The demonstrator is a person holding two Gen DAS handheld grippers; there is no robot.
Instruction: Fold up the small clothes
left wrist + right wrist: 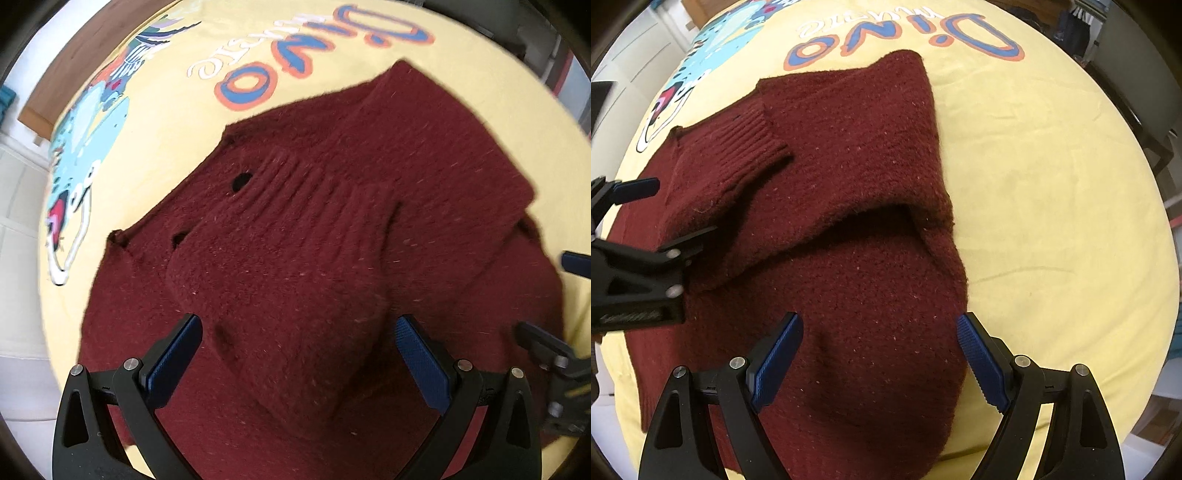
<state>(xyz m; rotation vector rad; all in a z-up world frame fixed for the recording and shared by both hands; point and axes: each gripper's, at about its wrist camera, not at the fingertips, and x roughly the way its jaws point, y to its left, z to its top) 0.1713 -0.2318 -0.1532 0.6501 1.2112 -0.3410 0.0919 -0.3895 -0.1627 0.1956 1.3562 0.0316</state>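
**Maroon knit sweater, part-folded, on printed yellow sheet**

Item: maroon knit sweater (857, 192), small, fuzzy, flecked with pale lint; laid flat at centre of a yellow sheet (1052, 192); both sleeves drawn in over the body; ribbed cuff (753, 136) lying on the left half of the chest; right sleeve folded down from the far shoulder, its lower edge raised off the body with a shadowed gap beneath; two dark holes (240, 181) near the ribbing in the left wrist view.

Surface: sheet printed with "DINO" lettering (905, 40) in blue and orange at the far side; cartoon dinosaur (88, 147) in light blue at far left.

Left gripper (299, 347): pointing steeply down over the sweater's near left part; blue pads well apart; nothing between them but cloth below, not pinched; empty.

Right gripper (879, 354): pointing steeply down over the near right edge of the sweater; blue pads spread wide; right pad (979, 358) just beside the knit's edge; no cloth gripped.
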